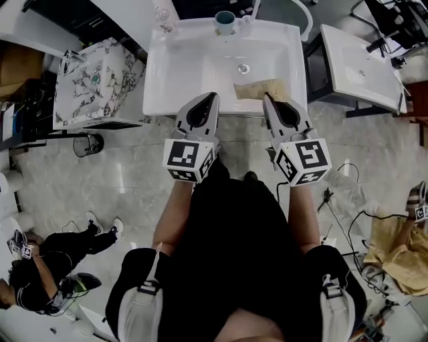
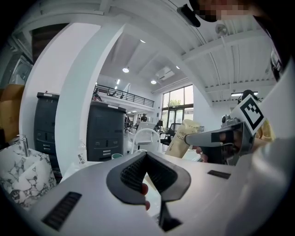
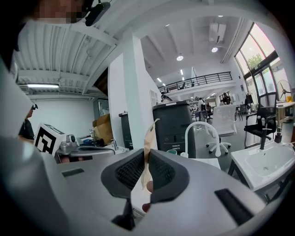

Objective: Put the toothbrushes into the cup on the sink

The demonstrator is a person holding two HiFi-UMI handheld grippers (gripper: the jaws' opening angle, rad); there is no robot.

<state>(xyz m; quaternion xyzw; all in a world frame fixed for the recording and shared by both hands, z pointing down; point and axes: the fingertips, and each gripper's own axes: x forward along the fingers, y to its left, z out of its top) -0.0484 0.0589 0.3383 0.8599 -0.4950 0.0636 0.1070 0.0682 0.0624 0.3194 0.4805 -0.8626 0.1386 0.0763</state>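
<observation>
I count | claws 2: my left claw (image 1: 209, 100), my right claw (image 1: 269, 101) | white sinks 2: middle sink (image 1: 167, 80), right-hand sink (image 1: 358, 70) | teal cup (image 1: 225, 22) 1 | paper toothbrush packet (image 1: 257, 89) 1 | clear bottle (image 1: 164, 17) 1 | black bin (image 1: 87, 143) 1 | seated person (image 1: 47, 267) 1

Covering the near end of the tan packet (image 1: 256, 88) with the right gripper (image 1: 267, 100) in the head view. Concealing packet contents in every view. Rendering the cup (image 1: 225, 22) too small for reading its interior.
</observation>
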